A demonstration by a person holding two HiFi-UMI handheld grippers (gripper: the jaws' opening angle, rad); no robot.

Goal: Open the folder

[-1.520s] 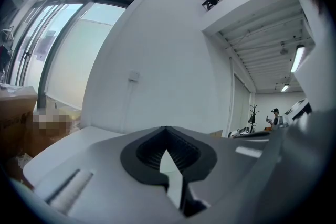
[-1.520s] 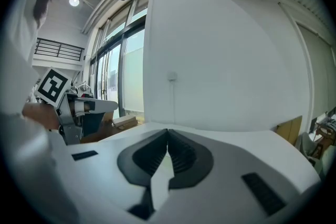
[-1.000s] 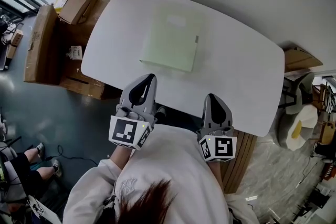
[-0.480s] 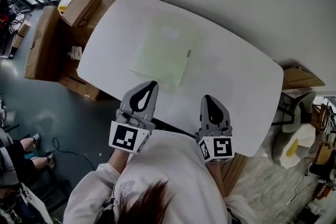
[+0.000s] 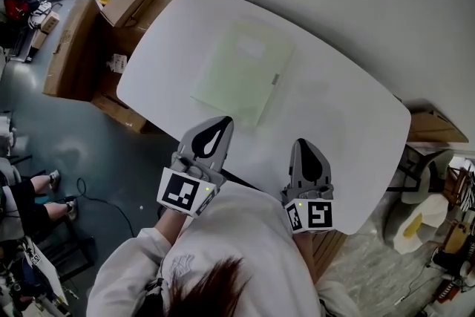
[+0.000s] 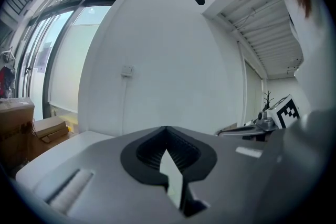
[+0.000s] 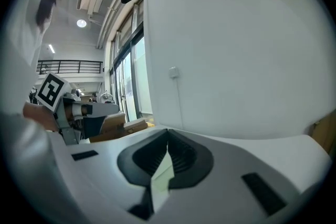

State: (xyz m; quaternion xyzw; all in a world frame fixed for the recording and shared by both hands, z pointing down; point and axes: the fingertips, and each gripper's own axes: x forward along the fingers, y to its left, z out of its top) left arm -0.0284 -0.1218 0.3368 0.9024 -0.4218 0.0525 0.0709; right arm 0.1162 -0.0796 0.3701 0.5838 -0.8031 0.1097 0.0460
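Nearest, saw a white sweater at the bottom of the head view. Just past it, found the left gripper and right gripper side by side at the near edge of the white desk, both pointed away from the body. Read both pairs of jaws as pressed together at the tips, with nothing gripped. Farther in, spotted the pale green folder lying flat and closed on the desk, its near edge close to the left gripper's tip and held by neither. Left of the desk, noted cardboard boxes on the floor. Beyond everything, made out a white wall.
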